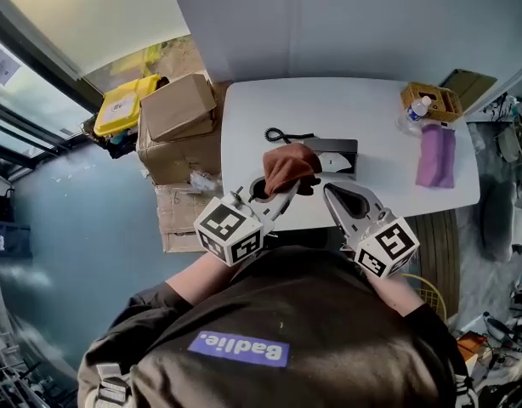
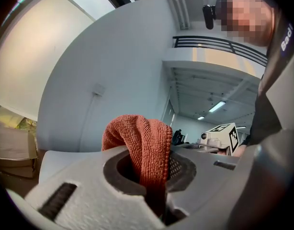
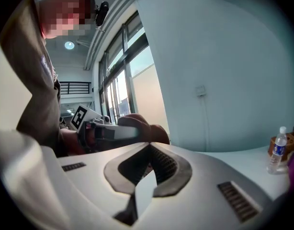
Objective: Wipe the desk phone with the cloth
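The left gripper (image 1: 280,191) has its fingers pressed together on the reddish-brown cloth (image 1: 291,167). The cloth bunches up above them and covers the left end of the black desk phone (image 1: 337,154) on the white counter (image 1: 371,134). The phone's coiled cord (image 1: 280,134) lies just behind the cloth. The right gripper (image 1: 332,193) is near the phone's front edge, its fingers closed with nothing between them. A water bottle (image 1: 417,110) and a purple item (image 1: 436,155) are at the counter's right end
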### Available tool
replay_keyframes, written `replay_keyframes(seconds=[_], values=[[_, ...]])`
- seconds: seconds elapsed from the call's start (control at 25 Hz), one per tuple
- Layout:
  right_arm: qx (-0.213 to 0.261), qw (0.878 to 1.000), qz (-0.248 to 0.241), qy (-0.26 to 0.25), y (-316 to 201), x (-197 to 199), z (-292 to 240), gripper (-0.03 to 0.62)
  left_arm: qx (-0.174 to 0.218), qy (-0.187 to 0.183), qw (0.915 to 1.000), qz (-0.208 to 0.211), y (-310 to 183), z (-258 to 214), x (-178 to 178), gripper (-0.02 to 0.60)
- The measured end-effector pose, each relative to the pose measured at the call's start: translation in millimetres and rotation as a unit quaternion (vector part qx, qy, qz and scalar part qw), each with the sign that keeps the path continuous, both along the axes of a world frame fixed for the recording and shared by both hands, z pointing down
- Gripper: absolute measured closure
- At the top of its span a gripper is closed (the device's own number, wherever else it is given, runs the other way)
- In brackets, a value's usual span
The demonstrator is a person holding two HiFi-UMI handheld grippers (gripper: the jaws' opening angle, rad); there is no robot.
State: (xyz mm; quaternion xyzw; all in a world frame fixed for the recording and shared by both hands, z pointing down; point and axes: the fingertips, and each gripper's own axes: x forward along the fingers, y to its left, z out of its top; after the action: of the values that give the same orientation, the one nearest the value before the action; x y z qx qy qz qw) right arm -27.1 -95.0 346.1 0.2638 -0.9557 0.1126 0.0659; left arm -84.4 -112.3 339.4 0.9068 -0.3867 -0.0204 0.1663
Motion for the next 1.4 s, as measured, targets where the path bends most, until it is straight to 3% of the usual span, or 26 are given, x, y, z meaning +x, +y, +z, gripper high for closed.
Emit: replay_keyframes(seconds=[0.16, 0.68, 1.4], values=[[-0.001, 1.000, 0.000, 0.001, 7.7, -5.5, 5.3, 0.568, 0.020, -0.002, 0.9998, -0.005, 18.1, -2.8, -2.1, 0.537], [0.002, 1.000, 0.000, 0.004, 6.4, -20.0, 9.2, 0.568, 0.022, -0.017, 0.9995, -0.016, 25.8, 1.9, -16.5, 0.537], [-0.011, 1.000, 0.017, -0.001, 2.3, -20.6, 12.8, 0.568, 0.021, -0.018, 0.9994, 0.020, 27.8, 16.2, -12.0, 0.537]])
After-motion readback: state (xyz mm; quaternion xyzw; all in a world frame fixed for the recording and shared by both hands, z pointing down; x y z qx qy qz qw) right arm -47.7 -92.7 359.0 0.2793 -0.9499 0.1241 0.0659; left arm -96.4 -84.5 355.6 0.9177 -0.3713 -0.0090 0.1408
